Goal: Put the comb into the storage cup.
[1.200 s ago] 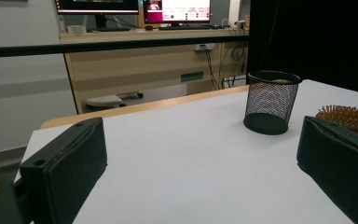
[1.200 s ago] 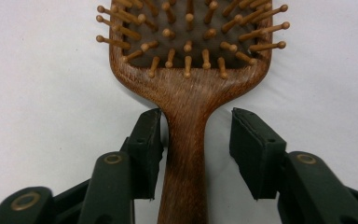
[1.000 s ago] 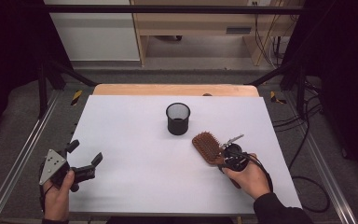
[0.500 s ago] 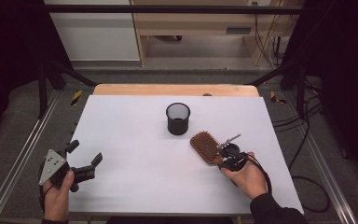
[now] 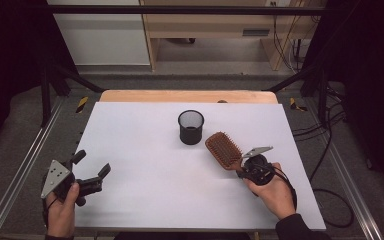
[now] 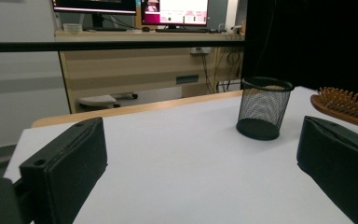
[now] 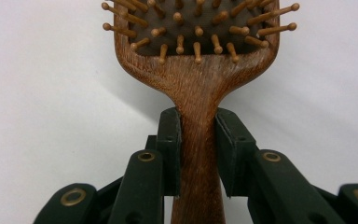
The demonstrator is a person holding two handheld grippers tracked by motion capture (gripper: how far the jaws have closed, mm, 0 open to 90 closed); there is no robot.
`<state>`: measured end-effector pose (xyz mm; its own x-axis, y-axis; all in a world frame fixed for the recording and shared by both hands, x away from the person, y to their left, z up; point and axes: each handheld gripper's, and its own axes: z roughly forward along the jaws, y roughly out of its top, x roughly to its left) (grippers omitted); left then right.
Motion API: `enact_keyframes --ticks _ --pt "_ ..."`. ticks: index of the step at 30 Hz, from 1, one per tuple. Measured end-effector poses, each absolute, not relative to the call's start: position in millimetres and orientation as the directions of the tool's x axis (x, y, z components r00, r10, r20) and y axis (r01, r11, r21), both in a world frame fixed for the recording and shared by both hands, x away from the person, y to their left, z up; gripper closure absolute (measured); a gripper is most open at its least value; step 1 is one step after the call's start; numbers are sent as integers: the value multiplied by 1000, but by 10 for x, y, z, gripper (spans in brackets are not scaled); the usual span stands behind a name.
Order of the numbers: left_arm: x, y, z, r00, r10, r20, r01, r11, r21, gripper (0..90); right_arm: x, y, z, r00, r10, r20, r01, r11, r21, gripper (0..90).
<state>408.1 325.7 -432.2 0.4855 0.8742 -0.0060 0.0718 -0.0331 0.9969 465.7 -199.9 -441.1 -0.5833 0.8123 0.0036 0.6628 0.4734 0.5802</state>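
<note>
The right hand-held gripper is clamped on the handle of the wooden hairbrush, bristles up. The brush's long axis runs from the gripper toward 11 o'clock over the tabletop, and its head ends just short of the mesh cup, which lies further along that line. The left hand-held gripper rests wide open, well apart at the 8 o'clock corner.

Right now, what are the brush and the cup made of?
Brush: looks like wood, brown with visible grain, matt; its pins seem wooden too, set in a dark pad. Cup: probably black metal mesh, since you can see through its wall; solid dark base.
</note>
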Motion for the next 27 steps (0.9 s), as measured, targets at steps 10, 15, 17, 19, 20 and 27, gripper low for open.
enact_keyframes --ticks 10,15,17,19,20,27 --pt "4056 3200 -4301 500 865 -45 75 9 997 18 4551 -2042 -4302 -607 794 19 568 417 709 729" --pt "4055 3047 -4279 530 847 -33 77 -9 997 18 4527 -2044 -4277 -606 795 23 547 395 738 729" --pt "4059 2954 -4269 546 838 -27 75 -17 997 18 4510 -2040 -4285 -605 796 25 537 384 751 729" --pt "4072 2861 -4265 565 825 -21 80 -30 996 18 4505 -2037 -4286 -608 793 17 531 391 752 729" --pt "4080 2818 -4258 573 819 -24 82 -29 996 19 4501 -2036 -4288 -604 797 16 528 385 757 729" --pt "4165 2542 -4121 609 793 -11 72 -42 996 26 4494 -1976 -4254 -635 772 14 478 379 793 729"
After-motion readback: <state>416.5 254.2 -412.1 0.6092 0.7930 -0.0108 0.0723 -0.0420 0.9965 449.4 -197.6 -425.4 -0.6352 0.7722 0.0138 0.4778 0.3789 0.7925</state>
